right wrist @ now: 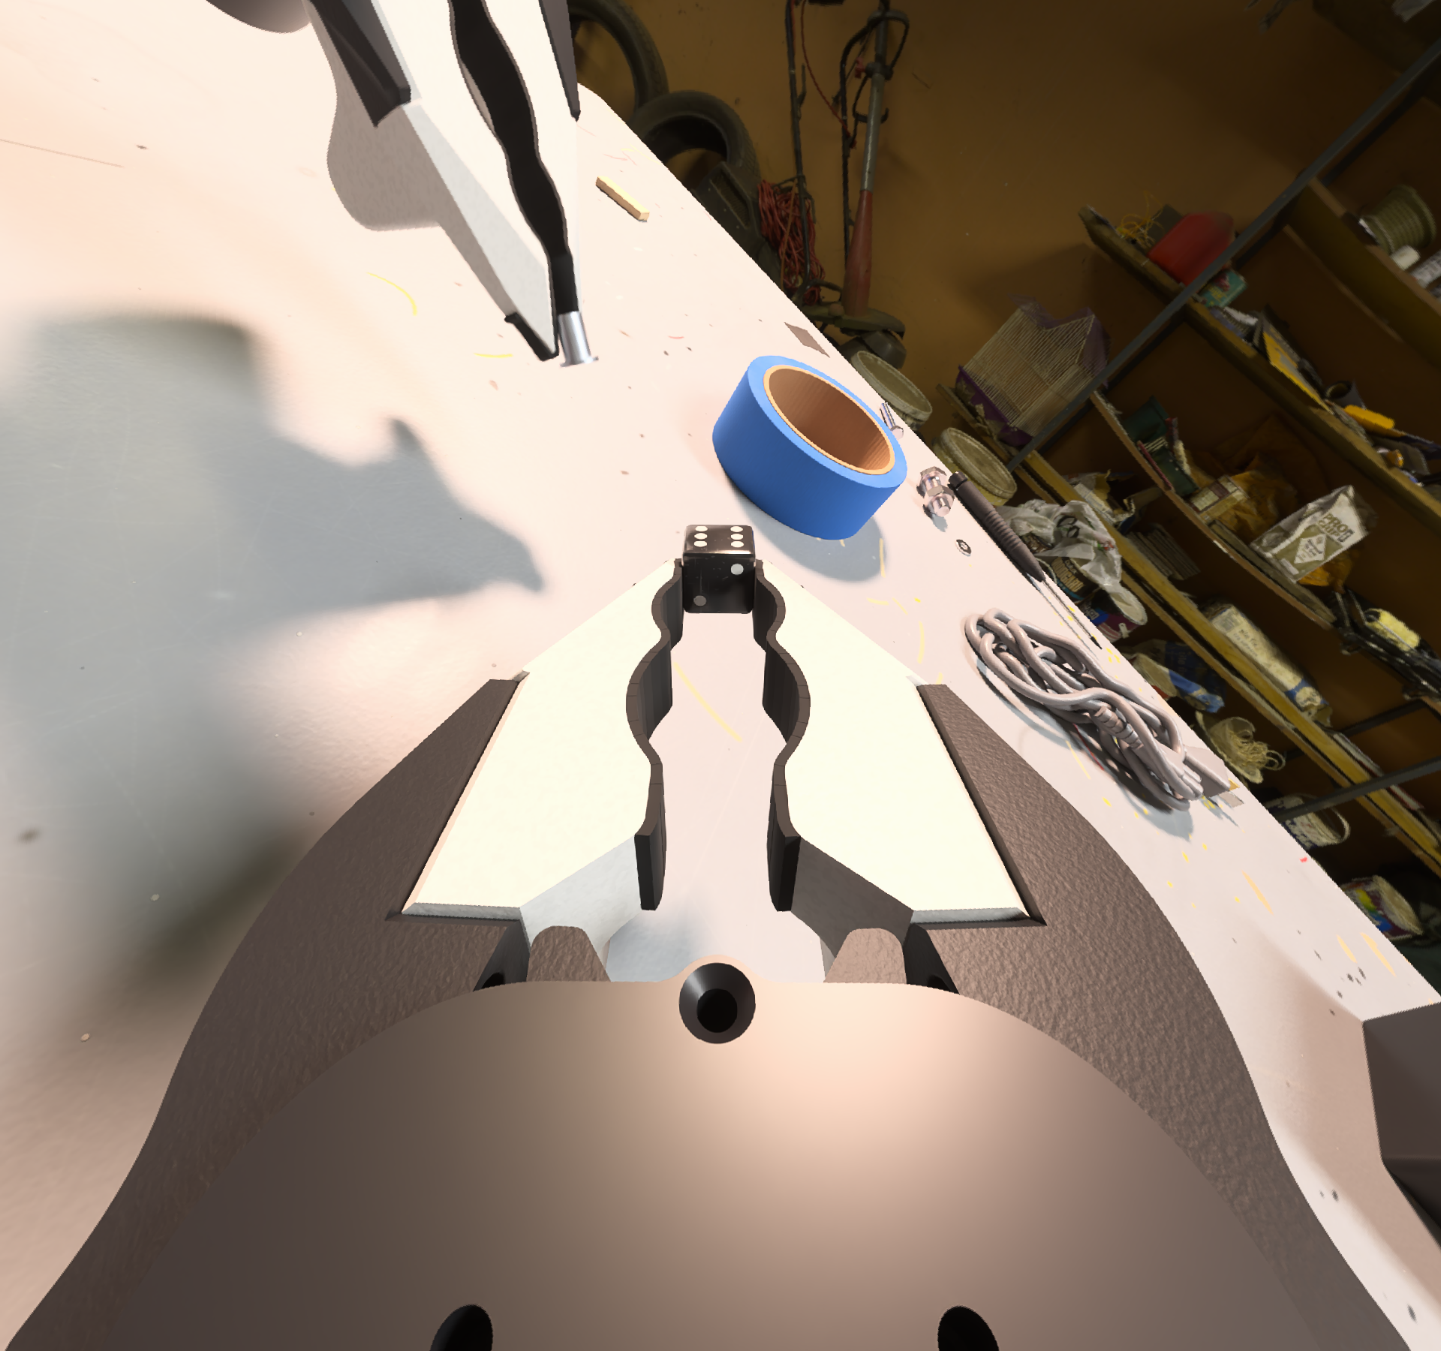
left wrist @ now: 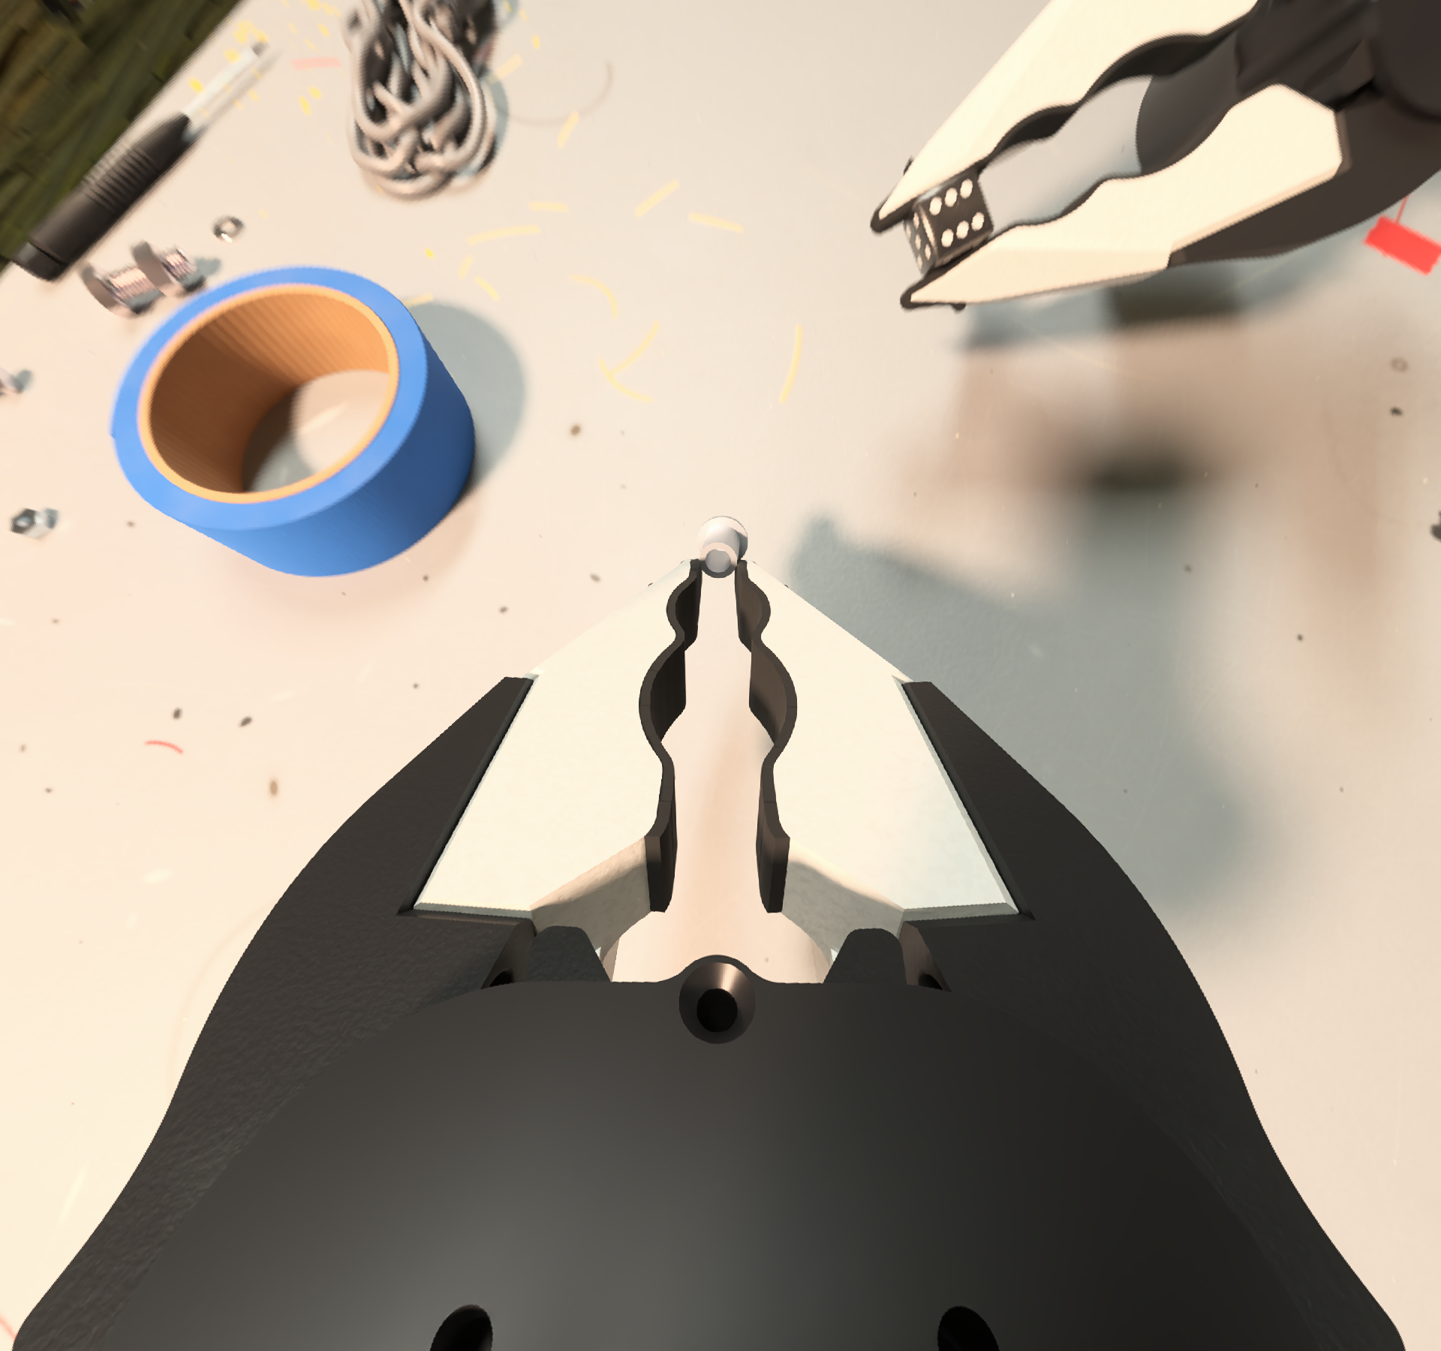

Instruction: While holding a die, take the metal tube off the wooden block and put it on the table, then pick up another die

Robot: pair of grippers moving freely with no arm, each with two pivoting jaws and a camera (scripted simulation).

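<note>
My left gripper point(left wrist: 719, 561) is shut on a short metal tube point(left wrist: 719, 548), held upright at its fingertips with its lower end at the white table point(left wrist: 702, 417). The right wrist view shows the same tube point(right wrist: 575, 339) standing on or just above the table under the left gripper point(right wrist: 563, 347). My right gripper point(right wrist: 717, 580) is shut on a black die point(right wrist: 718, 569) with white pips and holds it above the table. The left wrist view shows the right gripper point(left wrist: 928, 253) and its die point(left wrist: 947, 226) at the upper right. No wooden block is in view.
A blue tape roll point(left wrist: 292, 417) stands left of the tube and shows in the right wrist view point(right wrist: 807, 448). A grey coiled cable point(left wrist: 421, 74), bolts point(left wrist: 140, 280), nuts and a black pen point(left wrist: 101, 183) lie near the table edge. A small wooden chip point(right wrist: 621, 198) lies beyond.
</note>
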